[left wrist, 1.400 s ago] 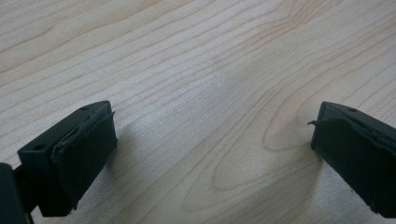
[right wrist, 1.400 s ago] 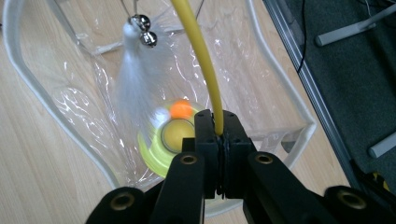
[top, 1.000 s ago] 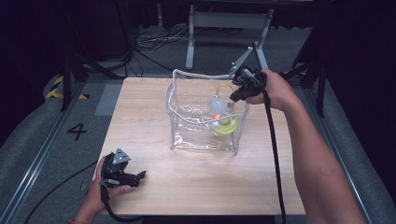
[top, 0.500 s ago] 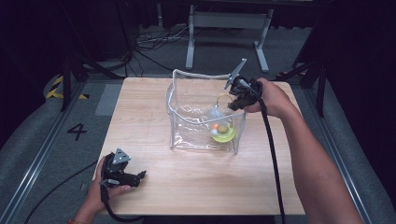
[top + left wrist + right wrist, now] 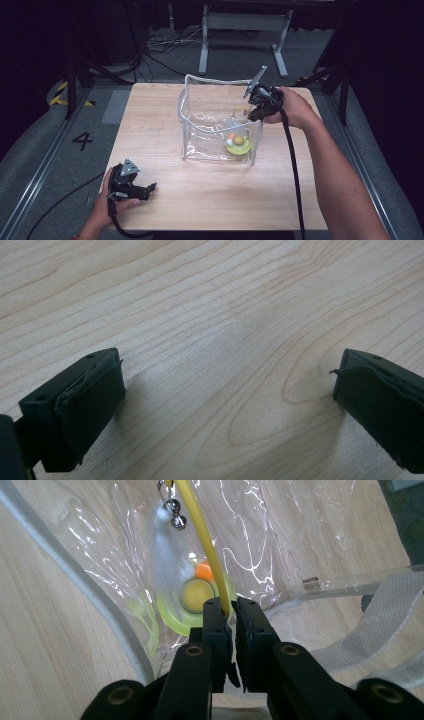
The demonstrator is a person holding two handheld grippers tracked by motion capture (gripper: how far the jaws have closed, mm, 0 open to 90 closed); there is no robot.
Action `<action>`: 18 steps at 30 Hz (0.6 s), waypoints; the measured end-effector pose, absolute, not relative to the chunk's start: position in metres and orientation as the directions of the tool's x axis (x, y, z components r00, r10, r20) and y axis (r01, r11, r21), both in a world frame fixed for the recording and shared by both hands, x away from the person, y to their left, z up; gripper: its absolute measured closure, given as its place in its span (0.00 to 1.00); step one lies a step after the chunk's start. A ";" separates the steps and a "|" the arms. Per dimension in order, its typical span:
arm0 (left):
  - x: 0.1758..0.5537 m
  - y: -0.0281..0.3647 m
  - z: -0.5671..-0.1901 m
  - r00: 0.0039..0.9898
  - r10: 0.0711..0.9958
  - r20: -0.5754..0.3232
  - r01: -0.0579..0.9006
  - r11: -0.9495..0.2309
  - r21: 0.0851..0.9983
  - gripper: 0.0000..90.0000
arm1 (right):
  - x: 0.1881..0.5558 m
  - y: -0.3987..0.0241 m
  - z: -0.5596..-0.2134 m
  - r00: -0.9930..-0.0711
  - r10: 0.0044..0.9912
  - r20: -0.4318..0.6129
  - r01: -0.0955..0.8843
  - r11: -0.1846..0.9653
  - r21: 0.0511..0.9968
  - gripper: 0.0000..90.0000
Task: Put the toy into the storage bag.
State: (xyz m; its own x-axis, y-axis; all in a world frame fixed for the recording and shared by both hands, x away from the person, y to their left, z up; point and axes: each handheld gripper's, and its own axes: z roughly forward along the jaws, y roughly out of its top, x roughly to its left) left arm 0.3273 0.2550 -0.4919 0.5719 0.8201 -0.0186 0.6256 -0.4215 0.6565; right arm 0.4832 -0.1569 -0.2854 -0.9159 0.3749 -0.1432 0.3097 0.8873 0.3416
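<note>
A clear plastic bag (image 5: 200, 107) stands open on the wooden table (image 5: 150, 120). Inside lie a green disc (image 5: 239, 147) with a yellow ball (image 5: 196, 594) and an orange ball (image 5: 204, 571), plus a white feather (image 5: 165, 565) with small bells (image 5: 175, 515). My right gripper (image 5: 252, 116) reaches over the bag's right rim and points down into it. Its jaws (image 5: 232, 615) are nearly together on a thin yellow wand (image 5: 200, 530) and have just been opening slightly, with the wand still between them. My left gripper (image 5: 150, 189) rests at the table's front left, open (image 5: 225, 405) over bare wood.
The bag's white woven strap (image 5: 380, 625) hangs beside my right gripper. A grey metal stand (image 5: 242, 30) and cables lie on the floor beyond the table's far edge. A "4" mark (image 5: 82, 141) sits on the floor at left.
My right gripper has shifted slightly left at the bag's right rim, and the wand with its feather has sunk lower into the bag. The left hand has stayed in place.
</note>
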 end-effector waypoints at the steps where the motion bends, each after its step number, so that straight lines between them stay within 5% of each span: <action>1: 0.327 0.255 -0.492 0.572 0.820 -0.018 0.625 -0.421 0.657 0.01 | 0.482 -0.157 -0.285 -0.915 0.379 -0.140 0.314 0.886 0.341 0.92; 12: 0.327 0.255 -0.492 0.572 0.820 -0.019 0.626 -0.421 0.657 0.01 | 0.479 -0.159 -0.280 -0.910 0.384 -0.156 0.298 0.867 0.400 0.85; 18: 0.327 0.255 -0.492 0.572 0.820 -0.019 0.626 -0.421 0.657 0.01 | 0.474 -0.165 -0.274 -0.885 0.434 -0.170 0.315 0.825 0.470 0.64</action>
State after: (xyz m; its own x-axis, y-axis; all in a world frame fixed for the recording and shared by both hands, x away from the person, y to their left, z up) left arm 0.3273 0.2549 -0.4919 0.5718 0.8202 -0.0188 0.6256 -0.4210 0.6568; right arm 0.4735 -0.1652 -0.2739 -0.8847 0.4343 -0.1696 0.3147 0.8246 0.4701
